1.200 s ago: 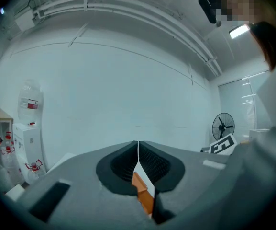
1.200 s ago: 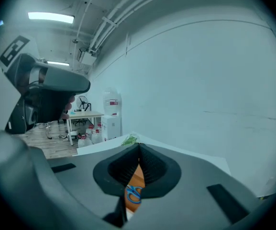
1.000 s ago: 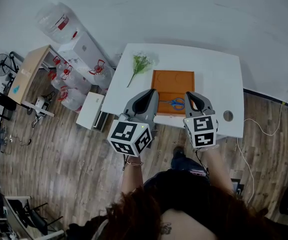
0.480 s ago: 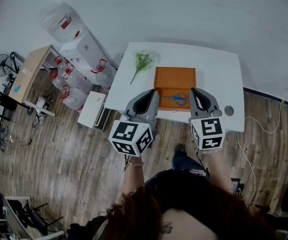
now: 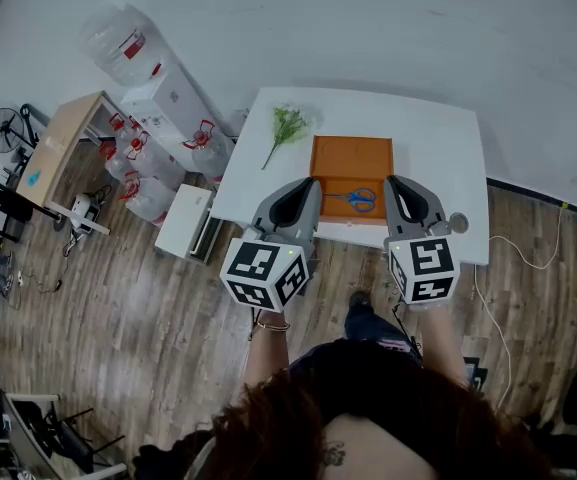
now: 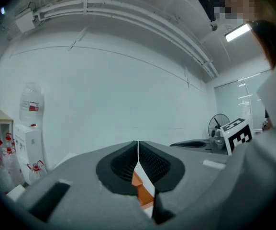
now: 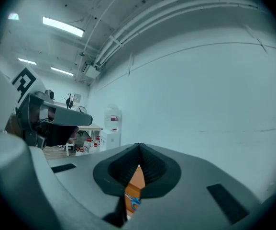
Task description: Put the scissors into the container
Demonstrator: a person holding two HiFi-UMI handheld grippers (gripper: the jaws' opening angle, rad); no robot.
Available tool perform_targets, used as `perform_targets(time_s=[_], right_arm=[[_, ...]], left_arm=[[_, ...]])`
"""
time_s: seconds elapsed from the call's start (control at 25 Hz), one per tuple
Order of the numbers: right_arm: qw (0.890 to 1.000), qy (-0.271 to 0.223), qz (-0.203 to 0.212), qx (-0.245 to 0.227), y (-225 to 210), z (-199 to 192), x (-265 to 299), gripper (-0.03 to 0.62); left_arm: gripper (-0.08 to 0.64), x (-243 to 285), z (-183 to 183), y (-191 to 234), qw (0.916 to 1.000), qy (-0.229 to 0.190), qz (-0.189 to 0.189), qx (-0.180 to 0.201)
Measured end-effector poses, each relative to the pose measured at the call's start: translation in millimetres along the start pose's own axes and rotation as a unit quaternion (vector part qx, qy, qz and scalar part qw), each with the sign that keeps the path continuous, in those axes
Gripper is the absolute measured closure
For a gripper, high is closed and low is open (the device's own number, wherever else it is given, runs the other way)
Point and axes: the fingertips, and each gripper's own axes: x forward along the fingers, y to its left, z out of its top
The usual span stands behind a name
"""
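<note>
Blue-handled scissors (image 5: 358, 199) lie flat inside the orange container (image 5: 352, 158), near its front edge, on the white table (image 5: 438, 148). My left gripper (image 5: 313, 183) hovers at the container's near left corner; my right gripper (image 5: 392, 181) hovers just right of the scissors. Both are shut and hold nothing. In the left gripper view the left gripper (image 6: 138, 150) has its tips meeting, with a strip of the orange container (image 6: 138, 182) below them. In the right gripper view the right gripper (image 7: 138, 152) is shut, with the scissors (image 7: 135, 202) glimpsed underneath.
A green plant sprig (image 5: 284, 126) lies on the table left of the container. A round grommet (image 5: 457, 222) sits near the table's front right corner. Water bottles (image 5: 158, 158) and a small wooden table (image 5: 63, 143) stand on the floor to the left.
My right gripper has drawn up and to the right, away from the scissors. The left gripper has shifted slightly right. The scissors stay lying in the container.
</note>
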Motion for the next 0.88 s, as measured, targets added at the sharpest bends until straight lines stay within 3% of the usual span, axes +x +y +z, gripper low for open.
perform_targets(time_s=[0.88], right_arm=[[1.000,0.002,0.008,0.000,-7.7,-0.6,19.5,0.594]], left_arm=[[0.538,28.6,4.7,7.4,0.9998,0.007,-0.016,0.008]])
